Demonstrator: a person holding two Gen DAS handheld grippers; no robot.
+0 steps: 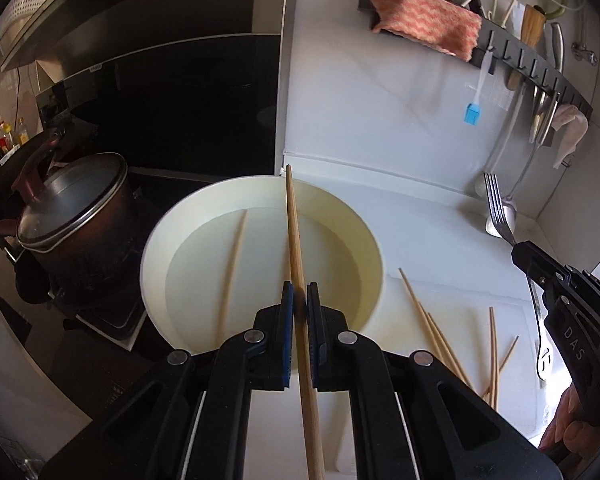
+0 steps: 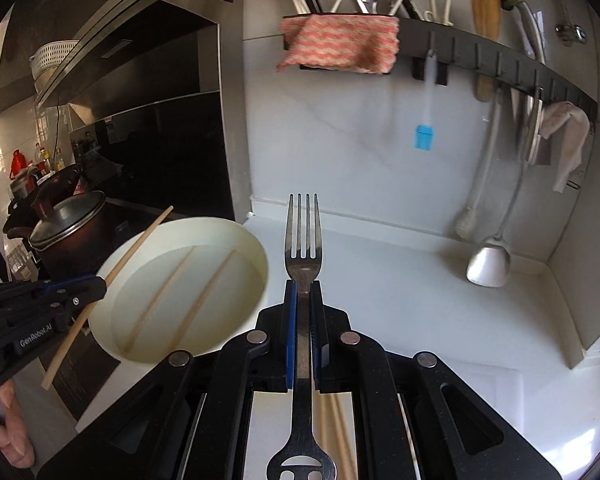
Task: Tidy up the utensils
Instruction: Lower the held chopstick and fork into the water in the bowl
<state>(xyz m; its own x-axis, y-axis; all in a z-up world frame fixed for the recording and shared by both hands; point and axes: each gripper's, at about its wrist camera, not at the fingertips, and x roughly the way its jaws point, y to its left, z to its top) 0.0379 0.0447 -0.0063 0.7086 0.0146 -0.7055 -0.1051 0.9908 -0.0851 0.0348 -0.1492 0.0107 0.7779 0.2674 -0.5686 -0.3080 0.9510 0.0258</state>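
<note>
Left to right. Far left: dark pot (image 1: pixel 74 216) with a glass lid on the stove, under the black range hood (image 2: pixel 140 52). Just right of the pot, a cream round bowl (image 1: pixel 364 240) on the white counter (image 1: pixel 428 232); left wrist view shows one chopstick lying inside it, right wrist view shows two pale streaks there, may be chopstick plus reflection, cannot tell.

Left gripper (image 1: pixel 300 300) clenched on a single wooden chopstick (image 1: pixel 294 224). Stick runs between the blue pads, tip pointing far over the bowl's middle, butt end trailing near past the camera. In the right wrist view the same gripper (image 2: pixel 100 284) sits at the left edge, stick tilted up and right across the bowl rim, a hand (image 2: pixel 10 436) below it.

Right of the bowl, loose chopsticks (image 1: pixel 436 328) lie scattered on the counter, near side, apart from both grippers.

Right gripper (image 2: pixel 303 292) clamped on a metal fork (image 2: pixel 303 240) at the neck; tines stick out far past the fingertips, handle with cutout runs back near the camera. From the left wrist view this gripper (image 1: pixel 518 250) is at the right edge, fork tines up.

Far wall: rack (image 2: pixel 480 50) with a pink cloth (image 2: pixel 340 46), blue silicone brush (image 2: pixel 424 136), ladle (image 2: pixel 488 264), white rag (image 2: pixel 566 136).
</note>
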